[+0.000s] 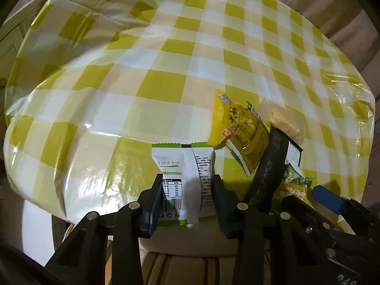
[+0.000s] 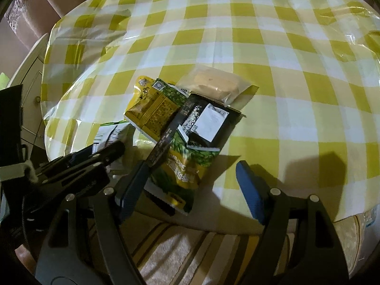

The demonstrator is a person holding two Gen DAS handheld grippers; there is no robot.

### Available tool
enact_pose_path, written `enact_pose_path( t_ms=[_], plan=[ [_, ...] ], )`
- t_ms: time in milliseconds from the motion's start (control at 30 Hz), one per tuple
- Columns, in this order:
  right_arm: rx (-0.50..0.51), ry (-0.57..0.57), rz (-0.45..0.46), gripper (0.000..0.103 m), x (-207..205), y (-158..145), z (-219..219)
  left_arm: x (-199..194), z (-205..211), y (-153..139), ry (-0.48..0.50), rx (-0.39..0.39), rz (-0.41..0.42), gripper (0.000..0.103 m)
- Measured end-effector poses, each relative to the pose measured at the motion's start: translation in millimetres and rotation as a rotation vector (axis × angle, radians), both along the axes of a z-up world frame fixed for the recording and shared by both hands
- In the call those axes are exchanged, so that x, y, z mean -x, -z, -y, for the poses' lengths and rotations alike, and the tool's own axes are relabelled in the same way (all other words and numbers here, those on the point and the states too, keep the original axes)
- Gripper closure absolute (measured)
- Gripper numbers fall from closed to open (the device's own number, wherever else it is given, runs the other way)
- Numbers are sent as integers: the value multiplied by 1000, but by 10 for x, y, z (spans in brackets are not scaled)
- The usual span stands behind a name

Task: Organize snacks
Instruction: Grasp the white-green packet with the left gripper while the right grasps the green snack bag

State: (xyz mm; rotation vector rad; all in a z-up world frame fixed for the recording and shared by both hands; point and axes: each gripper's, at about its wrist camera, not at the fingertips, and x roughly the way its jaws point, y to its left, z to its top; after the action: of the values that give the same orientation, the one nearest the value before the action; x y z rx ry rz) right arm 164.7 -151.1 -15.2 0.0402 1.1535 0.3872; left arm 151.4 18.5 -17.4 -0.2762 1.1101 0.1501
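At lower centre, the white packet [image 1: 182, 178] is pinched by the left gripper [image 1: 186, 204]; the right gripper [image 2: 192, 190] is held wide, empty. The packet could be dragged off the table edge [image 1: 180, 244].

"Flavo", upside down, on the green snack bag [image 1: 293, 187]; other print illegible.

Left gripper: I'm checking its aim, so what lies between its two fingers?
The white-and-green snack packet sits between the fingers of the left gripper; the left wrist view shows it.
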Motion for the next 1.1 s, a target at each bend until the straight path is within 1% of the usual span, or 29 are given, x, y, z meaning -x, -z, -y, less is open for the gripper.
enact_pose_path(
  t_ms=[33, 100, 200, 400, 500, 700, 800, 1100],
  plan=[
    [2, -3, -1, 33, -8, 6, -12, 11, -3, -13, -4, -5, 4, 63],
    [8, -9, -11, 45, -24, 33, -33, 44, 8, -21, -9, -16, 12, 63],
    [5, -25, -24, 55, -30, 69, -59, 105, 14, -54, -16, -35, 25, 63],
    [3, -53, 11, 76, 27, 20, -91, 118, 62, -91, -17, -70, 44, 63],
    [-3, -61, 27, 78, 57, -18, -78, 131, 90, -125, -15, -87, 55, 63],
    [-11, -64, 78, 78, 144, -164, -2, 198, 154, -223, -13, -115, 74, 63],
    [-22, -57, 90, 78, 181, -217, 65, 236, 215, -278, -3, -127, 84, 63],
    [-56, 4, 114, 78, 281, -353, 461, 292, 464, -400, 44, -154, 102, 63]
  ],
)
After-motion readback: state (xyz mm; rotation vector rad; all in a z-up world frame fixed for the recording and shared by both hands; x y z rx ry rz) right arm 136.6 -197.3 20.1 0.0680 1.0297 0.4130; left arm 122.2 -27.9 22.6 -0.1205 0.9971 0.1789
